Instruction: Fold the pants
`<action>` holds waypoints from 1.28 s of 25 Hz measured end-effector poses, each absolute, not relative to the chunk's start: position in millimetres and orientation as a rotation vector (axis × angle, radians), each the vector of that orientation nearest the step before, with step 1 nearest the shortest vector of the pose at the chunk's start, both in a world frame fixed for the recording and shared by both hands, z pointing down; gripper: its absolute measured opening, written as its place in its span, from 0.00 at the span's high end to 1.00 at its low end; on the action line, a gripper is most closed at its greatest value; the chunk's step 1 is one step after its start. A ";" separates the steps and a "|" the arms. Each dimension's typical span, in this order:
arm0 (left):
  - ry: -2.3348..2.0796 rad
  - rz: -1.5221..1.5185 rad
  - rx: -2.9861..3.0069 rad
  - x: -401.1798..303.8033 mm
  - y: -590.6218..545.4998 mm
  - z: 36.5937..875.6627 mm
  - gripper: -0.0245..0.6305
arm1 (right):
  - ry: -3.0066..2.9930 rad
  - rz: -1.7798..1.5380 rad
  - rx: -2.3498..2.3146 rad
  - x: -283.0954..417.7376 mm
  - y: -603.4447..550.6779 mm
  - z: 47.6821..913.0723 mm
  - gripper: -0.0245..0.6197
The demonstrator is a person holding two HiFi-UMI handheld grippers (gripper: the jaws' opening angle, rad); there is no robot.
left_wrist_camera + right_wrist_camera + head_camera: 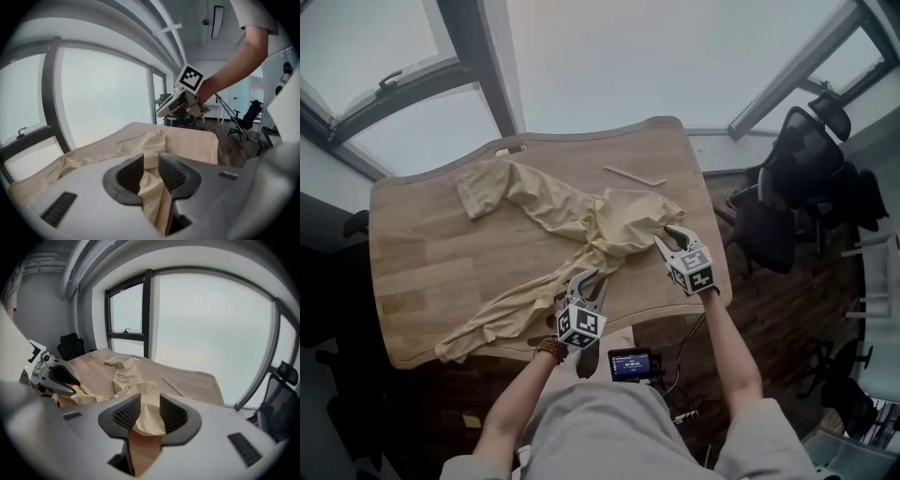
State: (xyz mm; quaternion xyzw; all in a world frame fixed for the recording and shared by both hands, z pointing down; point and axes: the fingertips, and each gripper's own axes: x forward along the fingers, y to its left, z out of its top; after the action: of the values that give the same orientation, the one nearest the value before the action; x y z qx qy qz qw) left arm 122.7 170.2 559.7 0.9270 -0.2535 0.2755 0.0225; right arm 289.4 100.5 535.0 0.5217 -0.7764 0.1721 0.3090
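Nearest: the person's grey-clad lap, two bare forearms reaching out of it, a beaded bracelet (551, 350) on the left wrist. One small lit screen (633, 364) sits between the forearms, behind both tongs.

Tongs, two, each with one marker cube.
- Left gripper (589, 277) (150, 161): over the near table edge. Jaws spread part way, with a fold of cloth lying in the gap, not pinched.
- Right gripper (668, 236) (149, 399): to the right of the left one and slightly further in. Jaws spread wider, with a lobe of cloth draped loosely between them and bare wood showing beneath it.

Pants (581, 220) (152, 140) (124, 373): one pair, pale yellow, rumpled, unfolded, on the one wooden table (422, 244).
- The bunched upper part lies just ahead of the right gripper and is the part reaching into its jaws.
- Two legs fan leftward from there in a sideways V.
- One leg passes through the left gripper's jaws and trails on to that gripper's left along the near edge, its end at the near-left corner.
- The other leg runs beyond both tongs towards the far-left side, cuff end pointing away from them.
- Long axis overall runs left to right across the table, open end of the V to the left.

One thin pale rod (635, 176) lies beyond the right gripper, clear of the cloth. Dark office chairs (797, 169) stand off the table to the right gripper's right; number unclear.
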 end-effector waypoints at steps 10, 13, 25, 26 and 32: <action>-0.857 1.078 2.699 177.1 123.2 625.4 0.76 | -1.975 0.473 0.855 323.7 47.4 668.3 0.71; -0.877 1.149 2.651 183.4 114.7 643.0 0.74 | -1.961 0.443 0.728 326.4 47.8 684.8 0.94; -0.961 1.324 2.501 167.5 117.4 681.5 0.68 | -2.318 0.397 0.768 321.6 -40.3 549.9 0.95; -0.967 1.327 2.494 167.2 117.4 681.2 0.68 | -2.328 0.389 0.777 322.0 -54.7 543.4 0.95; -0.992 1.353 2.425 165.5 119.6 687.3 0.68 | -2.217 0.452 0.926 335.0 -140.6 558.2 0.95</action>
State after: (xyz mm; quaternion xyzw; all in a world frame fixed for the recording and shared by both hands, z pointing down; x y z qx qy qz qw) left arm 165.5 119.6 687.3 0.8185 -0.3349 0.4567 0.0964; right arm 335.0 -140.6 558.2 0.3559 -0.8524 0.1737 0.3413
